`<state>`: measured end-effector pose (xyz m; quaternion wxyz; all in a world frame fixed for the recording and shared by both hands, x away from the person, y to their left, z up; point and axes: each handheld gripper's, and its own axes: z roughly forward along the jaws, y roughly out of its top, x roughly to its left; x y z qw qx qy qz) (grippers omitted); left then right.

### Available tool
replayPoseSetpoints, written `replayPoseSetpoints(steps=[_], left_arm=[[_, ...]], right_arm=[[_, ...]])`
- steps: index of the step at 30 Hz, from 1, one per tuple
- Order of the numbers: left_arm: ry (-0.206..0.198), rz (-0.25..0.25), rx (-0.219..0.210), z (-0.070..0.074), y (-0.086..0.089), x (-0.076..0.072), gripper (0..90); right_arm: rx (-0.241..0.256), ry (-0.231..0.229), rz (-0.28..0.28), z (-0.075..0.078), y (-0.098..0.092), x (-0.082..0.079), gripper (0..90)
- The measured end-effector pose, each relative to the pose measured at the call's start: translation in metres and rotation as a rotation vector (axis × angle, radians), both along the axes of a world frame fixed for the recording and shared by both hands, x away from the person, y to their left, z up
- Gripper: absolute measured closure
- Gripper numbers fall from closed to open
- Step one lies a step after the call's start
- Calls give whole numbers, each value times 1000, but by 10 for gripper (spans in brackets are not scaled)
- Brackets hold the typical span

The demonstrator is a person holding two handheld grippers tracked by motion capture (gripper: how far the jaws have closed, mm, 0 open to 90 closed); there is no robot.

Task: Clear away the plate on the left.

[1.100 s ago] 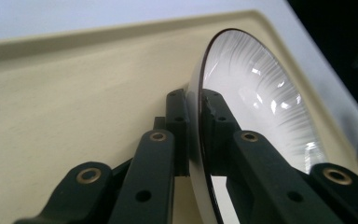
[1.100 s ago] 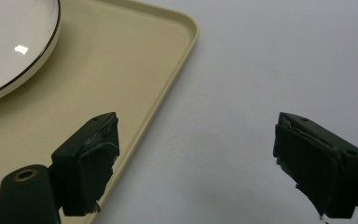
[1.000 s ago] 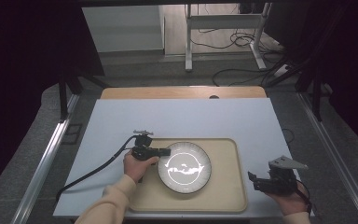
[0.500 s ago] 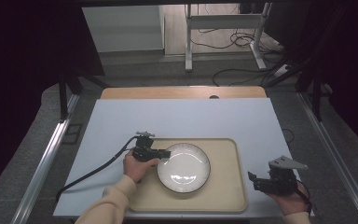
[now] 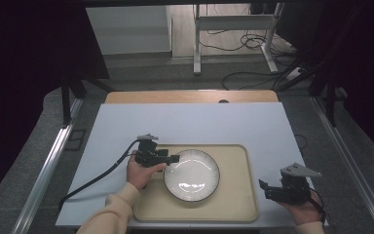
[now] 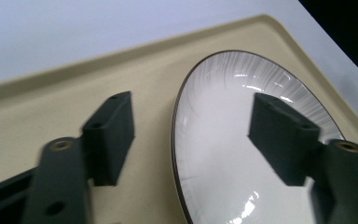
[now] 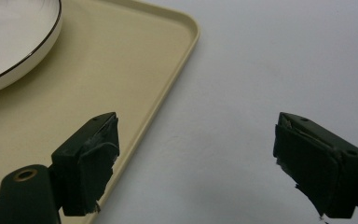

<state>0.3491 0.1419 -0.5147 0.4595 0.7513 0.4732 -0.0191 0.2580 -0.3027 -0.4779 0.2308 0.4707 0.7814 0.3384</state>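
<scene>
Plate (image 5: 192, 175) lies on tray (image 5: 238, 200), left gripper (image 5: 171, 158) jaws spread astride its rim.

1 plate (image 5: 191, 174), centre of tray. 1 tray (image 5: 233, 200) on 1 table (image 5: 190, 122). 2 grippers: left (image 5: 175, 158) at plate's 9 o'clock, right (image 5: 264, 189) off tray's 3 o'clock edge. 2 hands, 1 per gripper. 1 cable (image 5: 97, 178), from left gripper.

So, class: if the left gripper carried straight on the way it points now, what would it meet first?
Probably the white plate: the open left gripper straddles its near rim above the beige tray, though its height over the rim is unclear.
</scene>
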Motion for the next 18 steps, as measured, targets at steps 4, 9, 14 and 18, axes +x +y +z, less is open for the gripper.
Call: replayPoseSetpoints(steps=[4,9,14,18], left_arm=[[-16,3,0,6,3,-2,259],[-60,6,33,16,9,-8,250],[-108,3,71,29,19,-15,248],[-122,10,82,34,28,-21,244]], right_arm=[[0,0,0,0,-1,0,149],[2,-2,-2,0,-2,-2,149],[-1,-2,0,0,-1,-2,149],[-4,-3,5,0,1,-1,149]])
